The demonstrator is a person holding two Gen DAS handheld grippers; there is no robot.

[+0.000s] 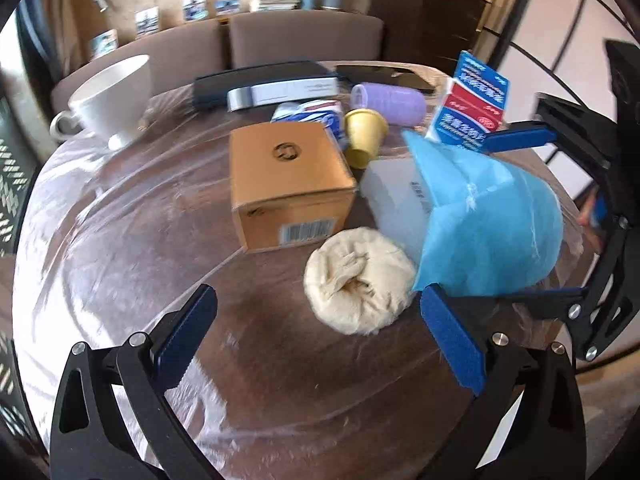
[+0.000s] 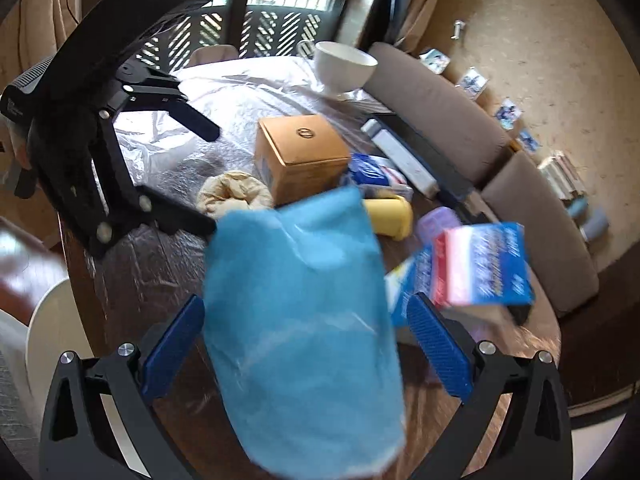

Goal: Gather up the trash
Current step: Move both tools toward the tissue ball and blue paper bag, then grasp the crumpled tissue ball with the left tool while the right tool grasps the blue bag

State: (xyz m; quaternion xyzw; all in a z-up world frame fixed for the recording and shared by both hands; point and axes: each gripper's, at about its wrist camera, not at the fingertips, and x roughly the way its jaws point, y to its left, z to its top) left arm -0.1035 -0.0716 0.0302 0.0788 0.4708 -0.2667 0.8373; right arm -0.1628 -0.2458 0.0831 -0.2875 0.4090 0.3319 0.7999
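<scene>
Left wrist view: The left gripper (image 1: 318, 334) hovered over the table (image 1: 100, 248), which was covered in clear plastic sheeting. Its fingers (image 1: 186, 332) stood wide apart and held nothing. A crumpled beige paper wad (image 1: 356, 280) lay on the table between and just ahead of the fingertips. Behind the wad sat a brown cardboard box (image 1: 290, 184) with a barcode label facing the camera. A blue bag (image 1: 488, 220) hung at the right, between the two fingers of the right gripper (image 1: 532, 216); whether those fingers touched the bag could not be told from here. A white flat package (image 1: 394, 196) lay partly behind the bag. Farther back were a yellow cup (image 1: 364, 132) on its side, a purple roll (image 1: 388, 102), an upright blue, white and red carton (image 1: 472, 108) and a white cup (image 1: 116, 100) at the left.

Right wrist view: The right gripper (image 2: 304, 356) was spread wide, with the blue bag (image 2: 300, 320) filling the space between its fingers (image 2: 436, 348). Contact between the pads and the bag could not be confirmed because of blur. The left gripper (image 2: 212, 176) appeared at the upper left, jaws open, near the paper wad (image 2: 234, 196). The cardboard box (image 2: 300, 156) stood beyond the bag. The carton (image 2: 480, 264) was just right of the bag, blurred.
</scene>
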